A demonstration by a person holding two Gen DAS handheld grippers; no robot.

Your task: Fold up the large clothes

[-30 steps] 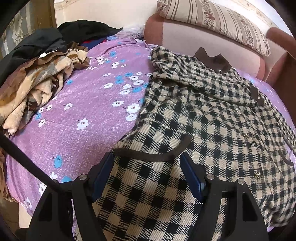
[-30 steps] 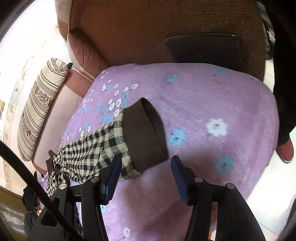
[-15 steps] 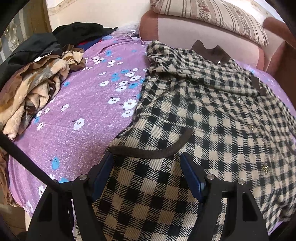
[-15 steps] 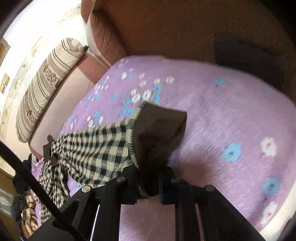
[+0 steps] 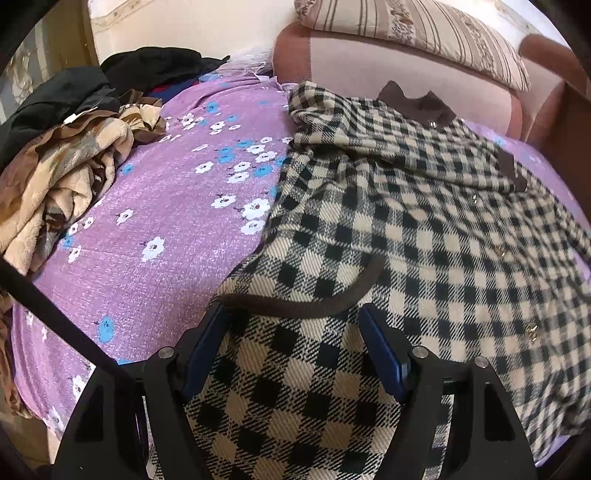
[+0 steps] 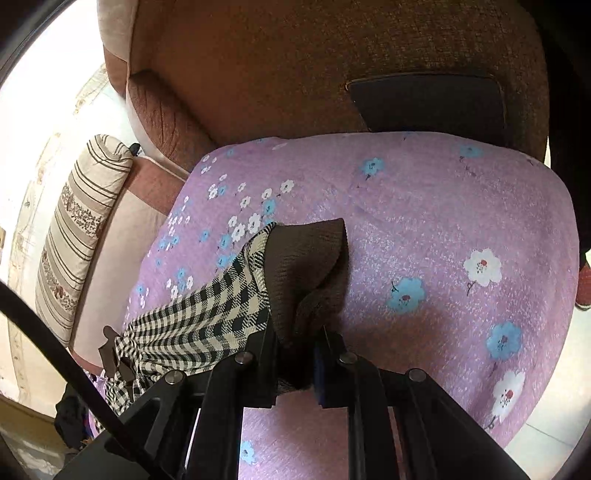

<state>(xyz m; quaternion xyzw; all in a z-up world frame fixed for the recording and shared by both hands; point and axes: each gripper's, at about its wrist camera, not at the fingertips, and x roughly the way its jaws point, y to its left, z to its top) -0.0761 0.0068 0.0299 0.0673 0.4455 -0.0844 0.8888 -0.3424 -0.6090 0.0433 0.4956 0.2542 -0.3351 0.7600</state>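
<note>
Checked coat (image 5: 406,229) lies lengthwise on the bedspread (image 5: 155,206), collar (image 5: 413,101) toward the sofa back.
Left gripper (image 5: 295,343) gapes wide over its hem; right gripper (image 6: 295,354) pinches the brown cuff (image 6: 306,269).

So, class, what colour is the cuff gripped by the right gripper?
Dark brown cuff, clearest in the right wrist view.

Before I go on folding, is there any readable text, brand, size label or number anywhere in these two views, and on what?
None can be read.
A small white tag lies on the pile of clothes in the left wrist view; too small to tell if it bears print.
The checked coat, its brown cuff clamped in the right gripper, the floral bedsheet and the striped pillow show patterns only, no lettering.
</note>
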